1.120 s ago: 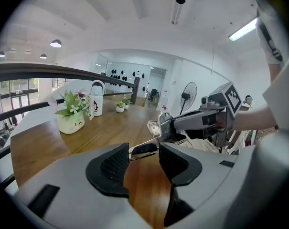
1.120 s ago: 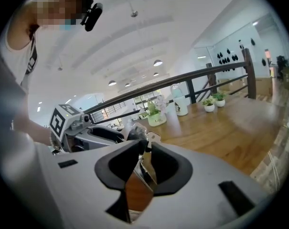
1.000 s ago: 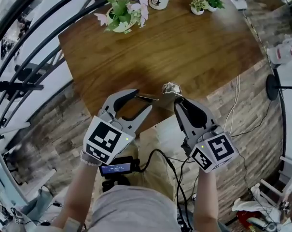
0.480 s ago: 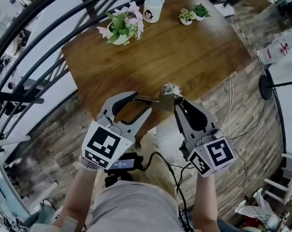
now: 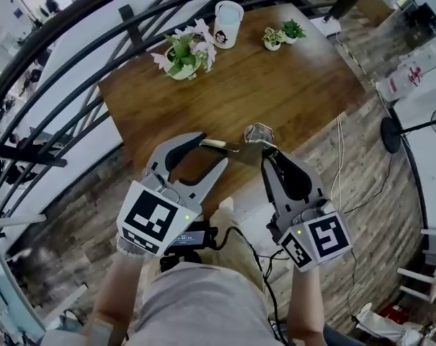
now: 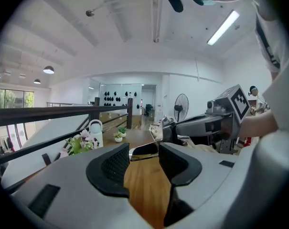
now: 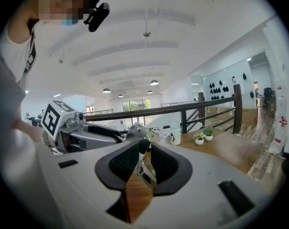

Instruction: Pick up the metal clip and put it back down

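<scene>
I have the clip [image 5: 241, 148] in the air above the table's [image 5: 297, 85] near edge, strung between both tongs. My left tongs [image 5: 214, 152] are clamped across its flat end, jaws fairly wide. My right tongs [image 5: 267, 153] pinch narrow on the looped end. Two grips keep it level and stop it swinging. It's off the wood, so I judge setting it down comes next.

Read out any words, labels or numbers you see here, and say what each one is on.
Nothing reads clearly.
White mug: dark picture print, no legible words.
Small screen at the person's waist: lit characters, too small.
White package at right: red print, blurred.
Left marker cube and right marker cube: square patterns, no letters.
</scene>
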{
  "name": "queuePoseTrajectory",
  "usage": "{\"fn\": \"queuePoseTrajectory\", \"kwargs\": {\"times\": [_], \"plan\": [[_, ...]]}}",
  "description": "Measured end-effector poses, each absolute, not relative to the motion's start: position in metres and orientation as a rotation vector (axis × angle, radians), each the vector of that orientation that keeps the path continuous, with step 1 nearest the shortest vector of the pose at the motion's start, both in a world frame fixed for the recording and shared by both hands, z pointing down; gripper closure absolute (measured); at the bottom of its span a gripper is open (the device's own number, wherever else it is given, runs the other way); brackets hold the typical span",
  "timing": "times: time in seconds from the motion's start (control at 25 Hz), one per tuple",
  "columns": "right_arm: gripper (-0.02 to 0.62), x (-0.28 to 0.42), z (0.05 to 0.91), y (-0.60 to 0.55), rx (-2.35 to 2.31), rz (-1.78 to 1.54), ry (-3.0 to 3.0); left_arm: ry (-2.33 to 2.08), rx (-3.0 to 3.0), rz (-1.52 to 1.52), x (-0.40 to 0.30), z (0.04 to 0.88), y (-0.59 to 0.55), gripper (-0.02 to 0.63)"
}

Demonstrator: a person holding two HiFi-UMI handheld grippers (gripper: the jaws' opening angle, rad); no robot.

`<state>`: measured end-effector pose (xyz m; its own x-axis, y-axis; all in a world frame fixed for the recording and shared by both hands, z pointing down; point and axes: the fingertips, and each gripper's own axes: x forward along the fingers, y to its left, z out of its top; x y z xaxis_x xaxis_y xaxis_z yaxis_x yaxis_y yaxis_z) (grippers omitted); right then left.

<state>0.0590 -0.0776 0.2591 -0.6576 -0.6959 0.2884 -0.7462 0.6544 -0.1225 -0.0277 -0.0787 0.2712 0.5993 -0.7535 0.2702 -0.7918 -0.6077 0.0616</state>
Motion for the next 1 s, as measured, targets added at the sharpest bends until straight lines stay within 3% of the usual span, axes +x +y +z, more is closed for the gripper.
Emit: {"fn": "queuePoseTrajectory", "kwargs": {"times": [1.0], "plan": [[0.514, 0.062, 0.23, -0.052, 1.23, 0.25, -2.652, -1.291, 2.71, 0.269, -0.024, 0.242, -0.054, 0.407]]}}
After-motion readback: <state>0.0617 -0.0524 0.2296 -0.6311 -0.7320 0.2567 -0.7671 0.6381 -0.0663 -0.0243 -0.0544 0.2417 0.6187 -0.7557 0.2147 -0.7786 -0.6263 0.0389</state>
